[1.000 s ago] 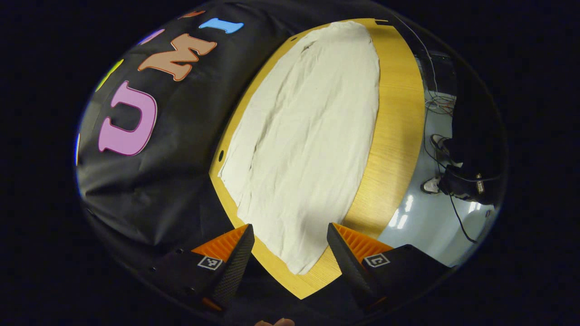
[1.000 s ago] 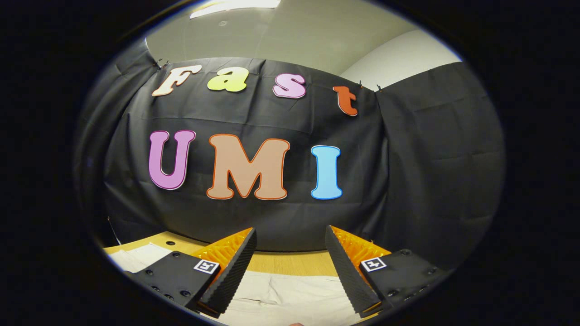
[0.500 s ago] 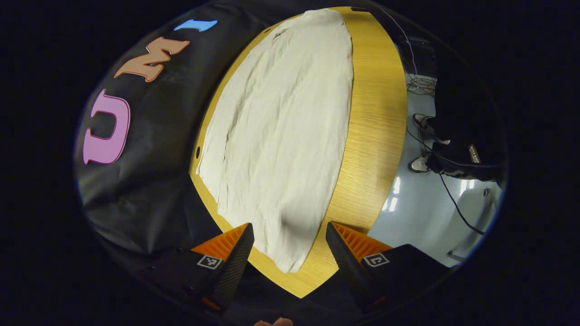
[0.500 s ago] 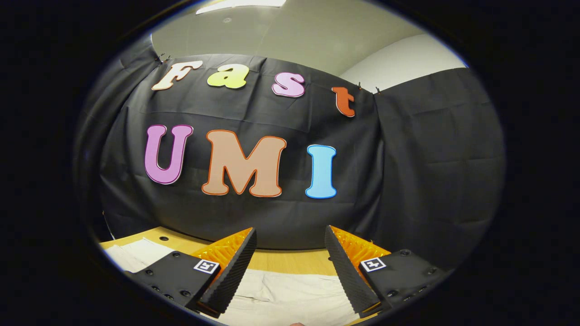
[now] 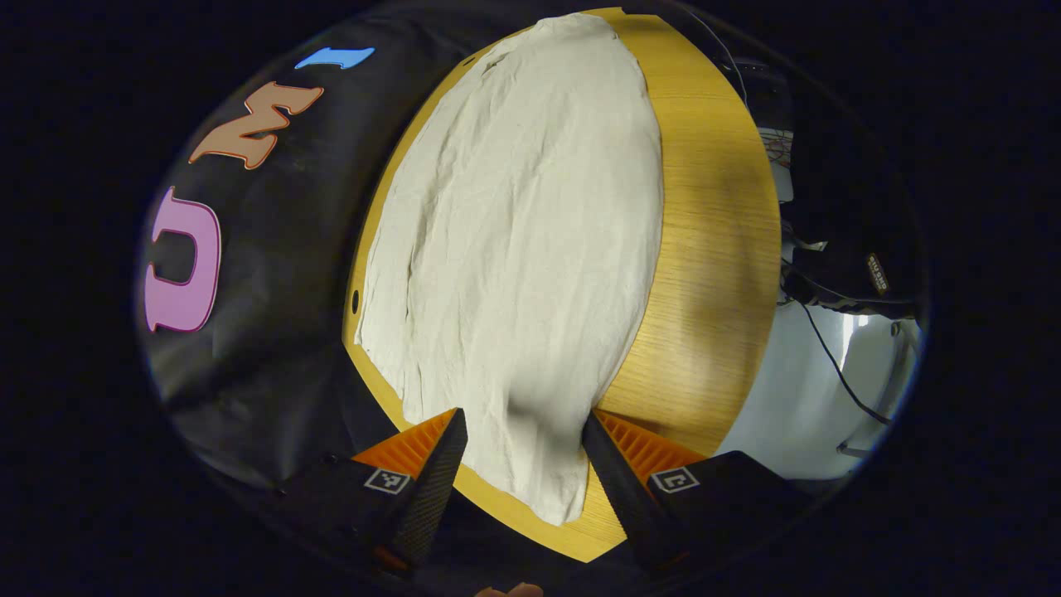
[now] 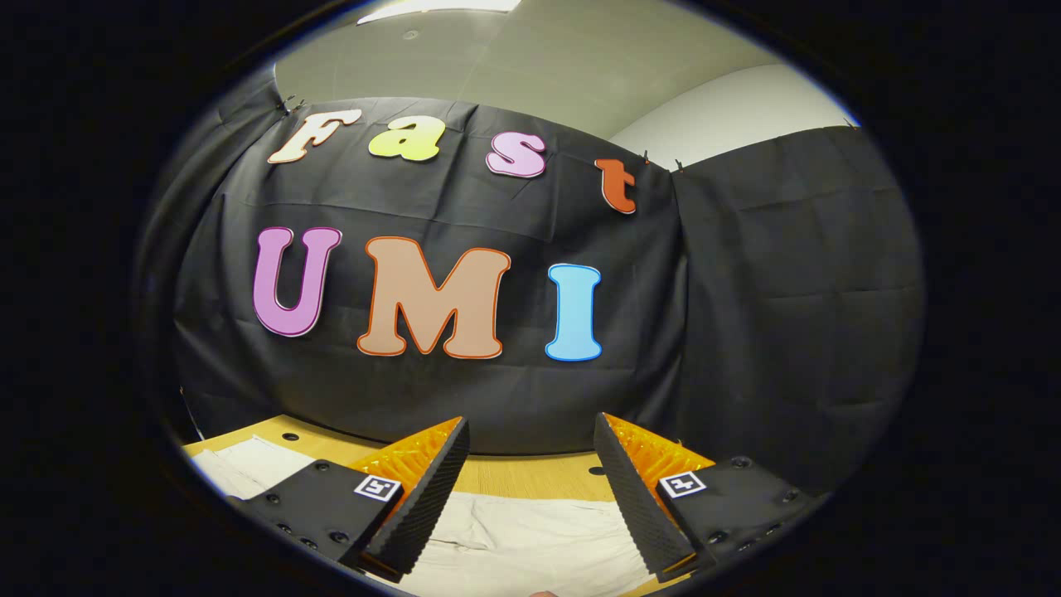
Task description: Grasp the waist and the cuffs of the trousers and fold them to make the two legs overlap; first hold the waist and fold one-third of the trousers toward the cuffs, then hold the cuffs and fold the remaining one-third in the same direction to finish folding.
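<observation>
Cream trousers (image 5: pixel 522 249) lie flat along the wooden table (image 5: pixel 713 274) in the left gripper view, stretching away from me. My left gripper (image 5: pixel 524 427) is open, its fingers standing either side of the near end of the cloth, above it. In the right gripper view, my right gripper (image 6: pixel 530 435) is open and level, facing the booth wall. A stretch of the trousers (image 6: pixel 530 539) lies below and between its fingers, and another pale piece (image 6: pixel 249 460) shows at the left on the table (image 6: pixel 530 477).
The table's near corner (image 5: pixel 580 543) sits just under my left gripper. Right of the table is pale floor (image 5: pixel 804 414) with cables and a person's dark trouser leg (image 5: pixel 845 265). The black cloth wall (image 5: pixel 265 274) runs along the table's left side.
My left gripper has moved in over the near end of the trousers, so the cloth now reaches between its fingers. The right gripper has shifted only slightly.
</observation>
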`<state>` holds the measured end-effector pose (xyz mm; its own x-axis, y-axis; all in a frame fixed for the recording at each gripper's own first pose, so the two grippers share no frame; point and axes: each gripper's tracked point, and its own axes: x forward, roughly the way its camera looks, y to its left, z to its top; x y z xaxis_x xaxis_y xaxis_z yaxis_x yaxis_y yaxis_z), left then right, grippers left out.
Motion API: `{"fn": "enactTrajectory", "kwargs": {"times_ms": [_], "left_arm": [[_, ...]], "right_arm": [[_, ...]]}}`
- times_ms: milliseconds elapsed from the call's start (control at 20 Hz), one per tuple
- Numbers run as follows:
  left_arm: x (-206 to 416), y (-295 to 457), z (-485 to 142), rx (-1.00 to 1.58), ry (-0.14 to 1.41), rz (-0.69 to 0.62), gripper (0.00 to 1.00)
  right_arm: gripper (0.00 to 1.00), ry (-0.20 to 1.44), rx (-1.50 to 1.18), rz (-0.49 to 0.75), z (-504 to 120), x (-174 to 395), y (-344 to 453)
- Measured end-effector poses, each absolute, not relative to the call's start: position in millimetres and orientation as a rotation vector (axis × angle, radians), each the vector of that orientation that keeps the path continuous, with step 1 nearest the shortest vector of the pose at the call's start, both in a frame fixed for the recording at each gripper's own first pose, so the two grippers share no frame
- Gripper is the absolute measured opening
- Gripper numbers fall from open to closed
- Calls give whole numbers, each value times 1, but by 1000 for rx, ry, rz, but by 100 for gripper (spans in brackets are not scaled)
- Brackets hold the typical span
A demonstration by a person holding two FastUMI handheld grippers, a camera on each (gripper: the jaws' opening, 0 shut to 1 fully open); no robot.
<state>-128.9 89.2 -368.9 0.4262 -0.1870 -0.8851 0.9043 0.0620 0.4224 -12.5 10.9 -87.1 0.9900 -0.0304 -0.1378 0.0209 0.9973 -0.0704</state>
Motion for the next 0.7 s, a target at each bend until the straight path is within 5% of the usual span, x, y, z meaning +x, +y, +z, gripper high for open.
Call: {"fn": "enactTrajectory", "kwargs": {"times_ms": [200,400,550,700], "left_arm": [[-118,86,-373,1191,763,-950,88],[-119,86,-378,1155,782,-951,70],[-129,83,-383,1165,810,-999,42],[-131,84,-385,1177,823,-1019,28]], "right_arm": [[97,141,-69,-31,-86,-16,14],[97,145,-95,-44,-88,-23,14],[97,163,-120,-53,-97,-27,12],[97,186,-182,-69,-113,-32,4]]}}
